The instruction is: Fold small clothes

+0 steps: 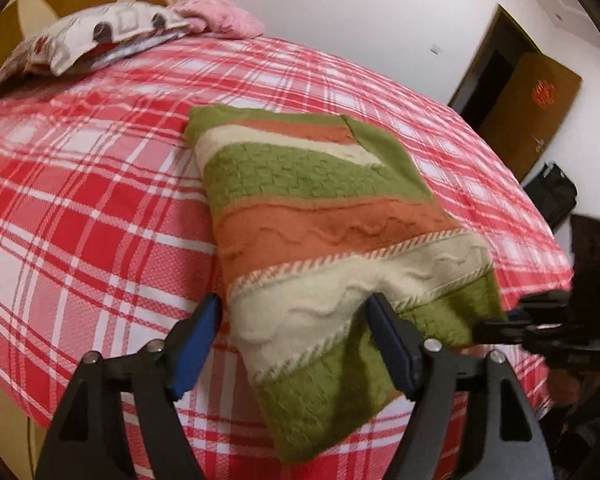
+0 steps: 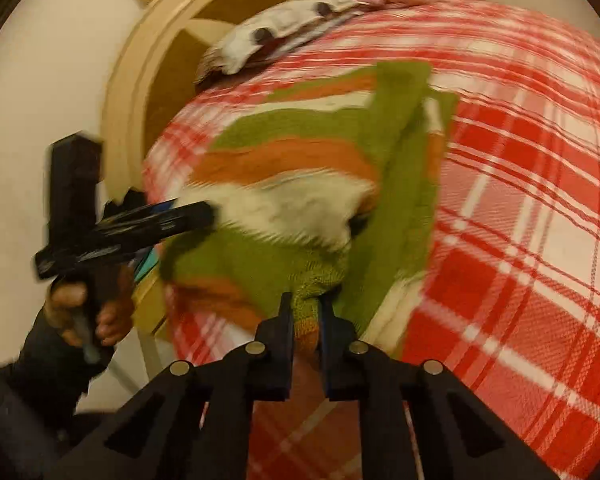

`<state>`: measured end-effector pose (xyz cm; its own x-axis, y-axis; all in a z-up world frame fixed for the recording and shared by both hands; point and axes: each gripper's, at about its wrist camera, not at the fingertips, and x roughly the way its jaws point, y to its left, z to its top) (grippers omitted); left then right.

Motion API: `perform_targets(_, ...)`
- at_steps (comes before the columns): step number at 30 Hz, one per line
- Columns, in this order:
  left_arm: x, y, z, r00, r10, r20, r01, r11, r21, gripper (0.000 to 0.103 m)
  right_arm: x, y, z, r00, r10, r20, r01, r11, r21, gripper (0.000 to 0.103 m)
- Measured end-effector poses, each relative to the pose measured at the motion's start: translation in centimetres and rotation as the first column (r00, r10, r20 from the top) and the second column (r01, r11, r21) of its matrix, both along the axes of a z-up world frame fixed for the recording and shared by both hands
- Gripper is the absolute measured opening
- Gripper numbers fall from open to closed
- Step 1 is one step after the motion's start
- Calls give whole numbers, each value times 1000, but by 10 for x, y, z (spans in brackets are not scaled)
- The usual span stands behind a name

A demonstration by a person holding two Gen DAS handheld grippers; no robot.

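Striped knit sweater lies between the spread left claw; right claw clamps its edge.

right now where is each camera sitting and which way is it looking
Left wrist: sits on the left gripper, looking forward and down over the striped sweater on the plaid bed; its own open fingers straddle the sweater's near edge, and the right gripper shows at the right edge.
Right wrist: sits on the right gripper, looking down at the sweater; its fingers are shut on a green hem, and the left gripper and the hand holding it show at left.
Shared: sweater, bed, pillow, each other's gripper.
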<state>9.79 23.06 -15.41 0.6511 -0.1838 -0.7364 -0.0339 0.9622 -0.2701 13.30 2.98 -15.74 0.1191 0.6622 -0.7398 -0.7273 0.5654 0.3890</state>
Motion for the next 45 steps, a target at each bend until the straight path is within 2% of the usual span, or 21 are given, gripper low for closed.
perform_targets(3, -1, -9, -7, 999, -43, -4, 44, 998, 50, 94, -7, -15, 0, 996, -49, 79, 59, 990, -126, 6)
perform_targets(7, 1, -19, -22, 995, -82, -58, 87, 991, 104, 95, 3, -25, -11, 997, -72, 28, 75, 988, -131, 6)
perform_targets(9, -5, -22, -9, 998, -60, -14, 62, 984, 167, 95, -1, -17, -7, 1000, -18, 24, 22, 985, -171, 6)
perform_targets(10, -7, -22, 0, 998, -63, 16, 59, 982, 180, 95, -3, -15, -1, 999, -7, 54, 17, 983, -183, 6)
perform_targets(12, -13, -17, 25, 995, -43, 92, 24, 980, 200, 95, -2, -19, 18, 997, -32, 73, 41, 990, -134, 7)
perform_targets(14, -12, -8, 42, 988, 0, 155, -28, 984, 177, 103, 4, -26, 41, 993, -89, 84, 93, 994, -49, 11)
perform_targets(16, 0, 0, 44, 988, 34, 152, -56, 988, 145, 103, 9, -19, 63, 986, -109, 129, 102, 993, 59, 11)
perform_targets(18, 12, 3, 32, 991, 68, 115, -83, 987, 136, 103, 15, 4, 70, 985, -85, 153, 69, 991, 112, 12)
perform_targets(19, 18, 4, 23, 993, 92, 77, -102, 986, 134, 103, 18, 16, 70, 981, -86, 171, 66, 991, 120, 14)
perform_targets(21, 26, 5, 6, 994, 106, 21, -108, 985, 137, 103, 24, 35, 59, 979, -67, 193, 52, 995, 86, 28)
perform_targets(22, 26, 5, -2, 994, 113, 5, -113, 984, 141, 103, 30, 42, 46, 985, -60, 160, 53, 997, 50, 35)
perform_targets(24, 19, 0, -13, 993, 117, -1, -116, 986, 119, 103, 39, 52, 18, 993, -58, 100, 62, 997, -44, 35)
perform_targets(25, 15, 0, -16, 992, 122, 6, -122, 987, 101, 103, 39, 54, 7, 993, -57, 99, 65, 995, -81, 35)
perform_targets(27, 13, 1, -15, 991, 132, 5, -132, 988, 76, 103, 30, 46, -2, 988, -50, 147, 56, 998, -39, 35)
perform_targets(30, 13, 2, -12, 989, 145, -11, -144, 988, 62, 103, 27, 30, -10, 992, -57, 110, 59, 998, -14, 35)
perform_targets(34, -7, -10, 6, 989, 149, 2, -148, 982, 118, 103, 19, 9, 2, 988, -124, 89, 122, 992, 17, 35)
perform_targets(36, -21, -15, 19, 989, 141, 35, -144, 977, 154, 103, 8, -1, 15, 971, -188, 146, 190, 982, -3, 43)
perform_targets(37, -27, -18, 26, 989, 139, 48, -145, 975, 167, 103, -1, -6, 24, 959, -211, 190, 218, 976, -13, 52)
perform_targets(38, -34, -19, 32, 989, 139, 59, -148, 973, 177, 103, -10, -11, 33, 945, -225, 237, 236, 972, -17, 54)
perform_targets(40, -47, -20, 46, 984, 152, 90, -166, 969, 183, 103, -28, -15, 53, 920, -226, 320, 242, 970, -12, 55)
perform_targets(45, -72, -24, 82, 968, 168, 185, -202, 963, 179, 103, -77, -16, 99, 820, -224, 526, 250, 968, 22, 55)
